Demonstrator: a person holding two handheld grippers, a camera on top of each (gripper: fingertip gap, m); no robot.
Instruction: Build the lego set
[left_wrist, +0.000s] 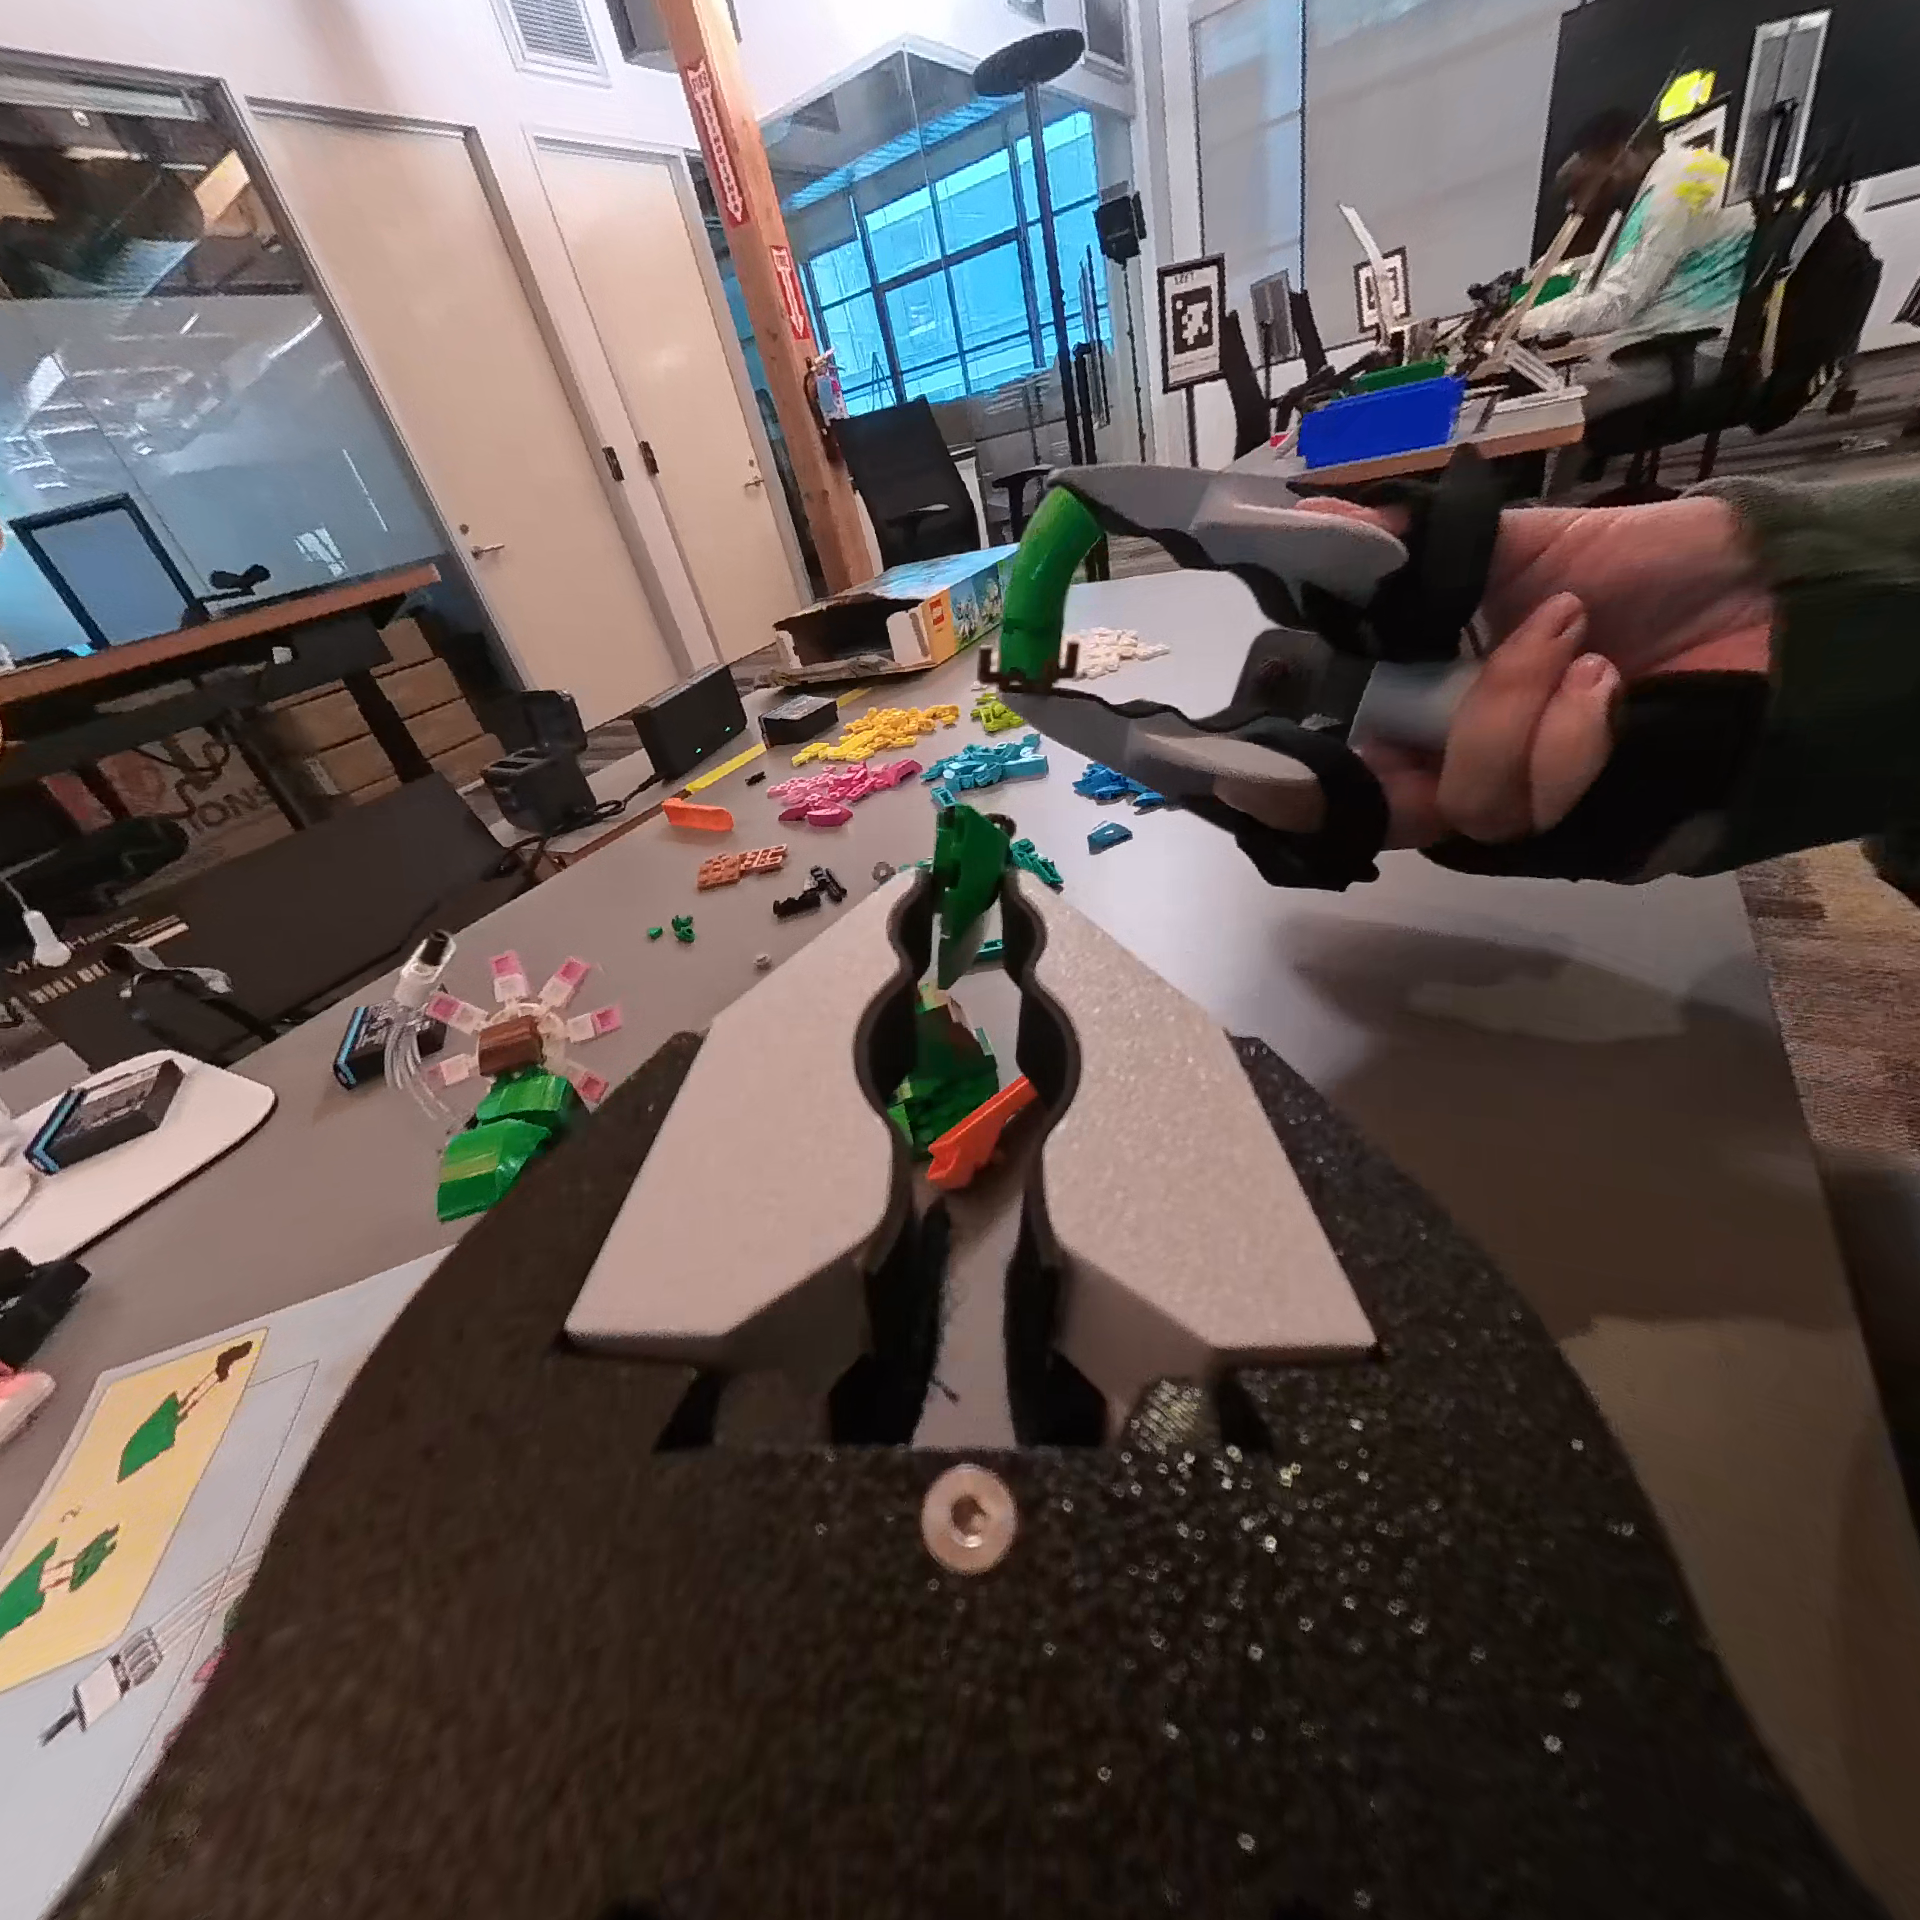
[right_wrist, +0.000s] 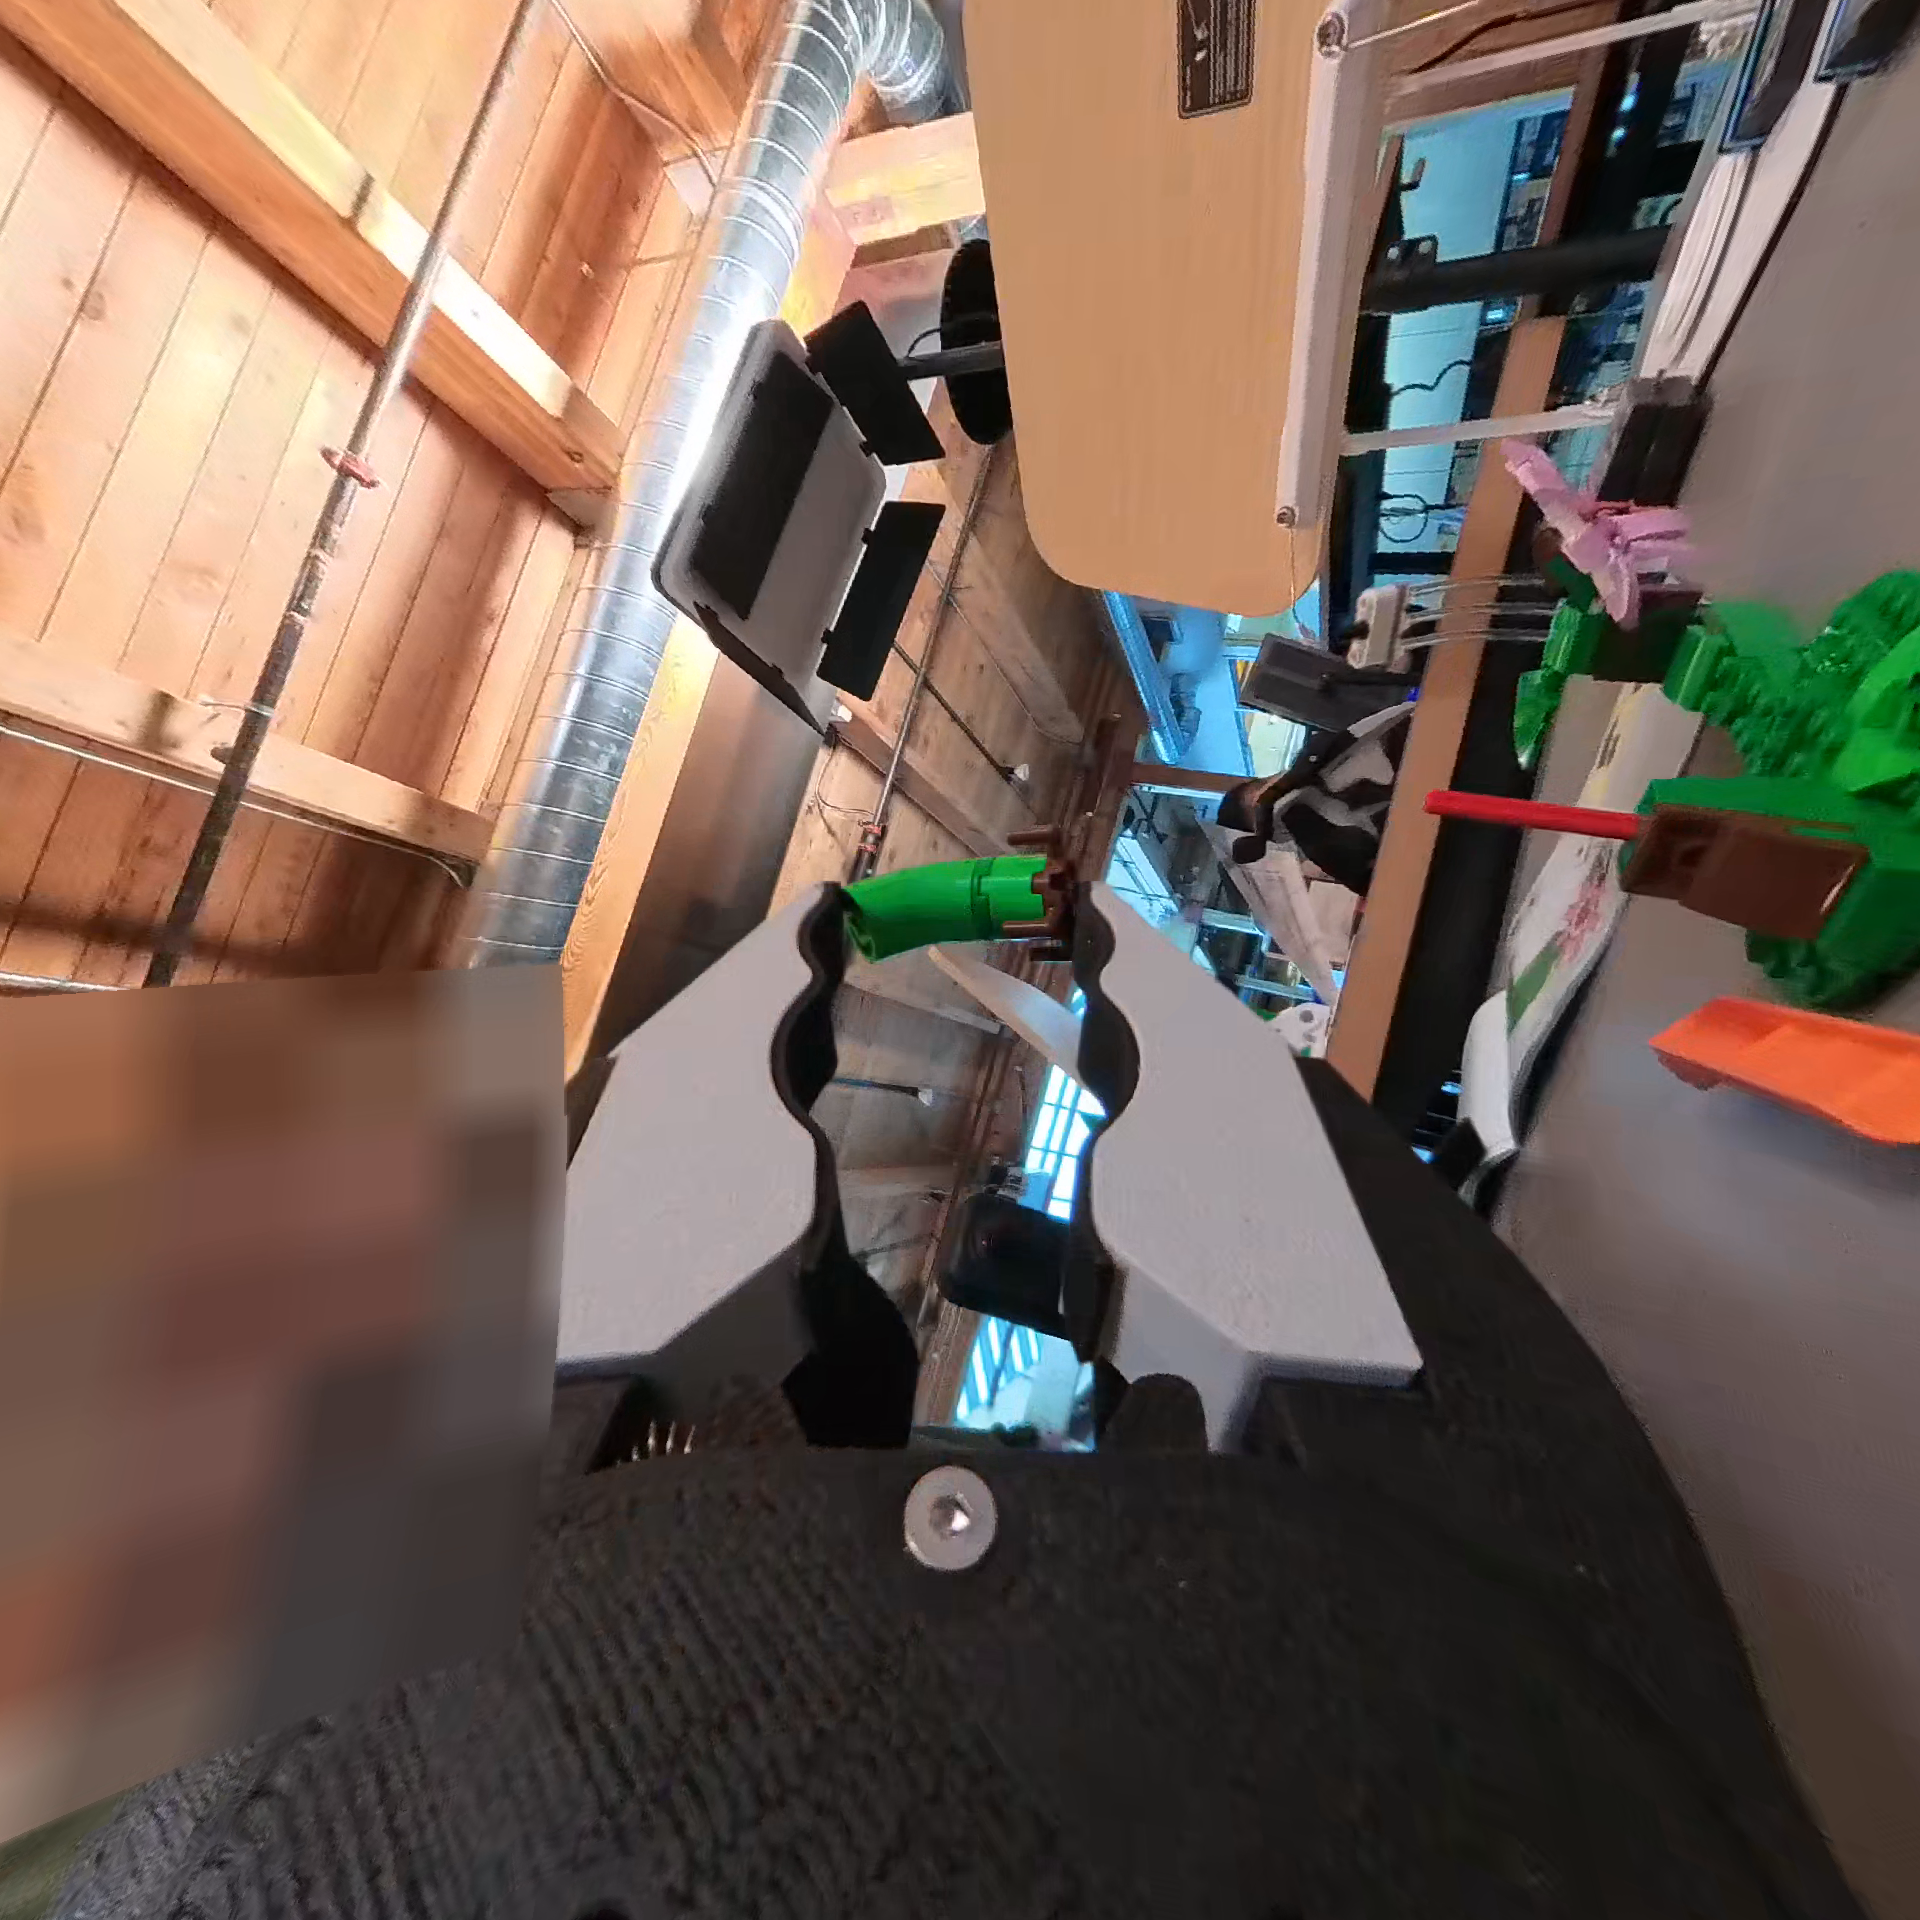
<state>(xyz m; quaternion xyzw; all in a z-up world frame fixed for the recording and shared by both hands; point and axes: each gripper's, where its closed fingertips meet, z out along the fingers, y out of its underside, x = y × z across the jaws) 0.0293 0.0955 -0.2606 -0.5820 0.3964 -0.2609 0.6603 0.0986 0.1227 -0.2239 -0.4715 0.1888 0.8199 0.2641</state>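
Observation:
My left gripper (left_wrist: 961, 883) is shut on a green leaf piece (left_wrist: 964, 862) that sticks up between its fingertips. Through the gap behind the tips I see a green build (left_wrist: 940, 1091) and an orange separator (left_wrist: 982, 1127) on the grey table (left_wrist: 1351, 1039). My right gripper (left_wrist: 1039, 592), held by a hand at upper right, is shut on a curved green stem (left_wrist: 1044, 561) with a small brown piece (left_wrist: 1023, 675) at its lower end, in the air above the table. In the right wrist view the right gripper (right_wrist: 956, 914) spans the stem (right_wrist: 935, 902) end to end.
A pink flower build (left_wrist: 509, 1029) on green leaves (left_wrist: 499, 1132) lies left of my left gripper. Sorted brick piles, yellow (left_wrist: 883, 727), pink (left_wrist: 842, 790) and teal (left_wrist: 982, 764), and the set's box (left_wrist: 914, 623) lie farther back. An instruction booklet (left_wrist: 114, 1507) lies near left. A green build with a red rod (right_wrist: 1517, 816) shows in the right wrist view. About 9 cm separates my left fingertips from my right. The orange separator (left_wrist: 982, 1127) is about 10 cm from my left fingertips. Seen from the right wrist view (right_wrist: 1715, 1056) as well.

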